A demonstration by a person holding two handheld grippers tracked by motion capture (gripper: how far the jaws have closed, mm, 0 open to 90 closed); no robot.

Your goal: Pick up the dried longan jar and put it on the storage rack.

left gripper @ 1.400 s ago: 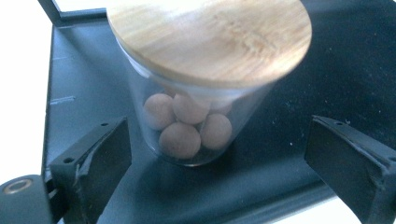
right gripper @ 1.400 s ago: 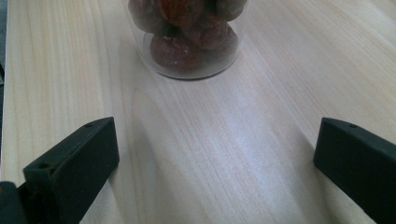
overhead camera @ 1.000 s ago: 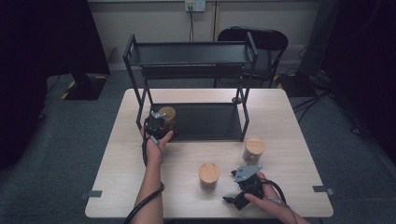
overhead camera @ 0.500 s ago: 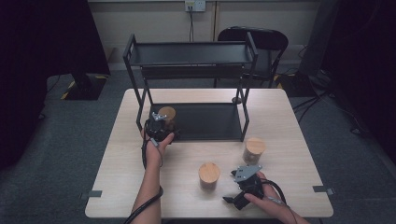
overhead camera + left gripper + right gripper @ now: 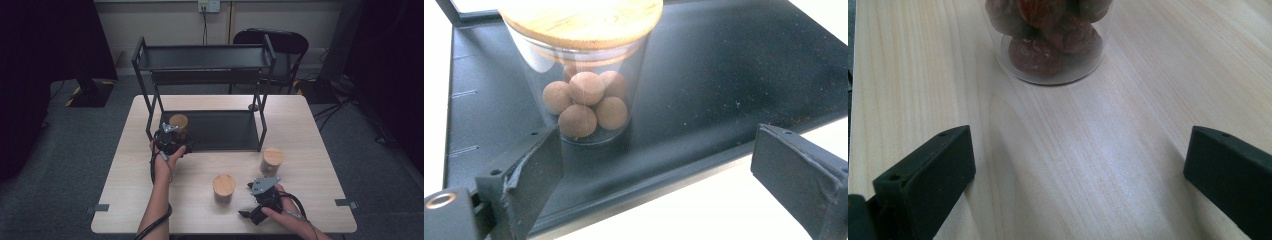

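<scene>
High view: the jar of brown balls stands on the black rack's lower shelf at its left end, on a pale wooden worktop over grey carpet, the left gripper gaping just before it, the right gripper likewise wide, empty.

Glass jar – bamboo lid, brown balls inside – upright on black shelf, front-left corner

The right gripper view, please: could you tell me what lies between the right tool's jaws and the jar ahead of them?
Nothing: the right gripper view shows bare wooden table between the open right tool and the glass jar.
</scene>
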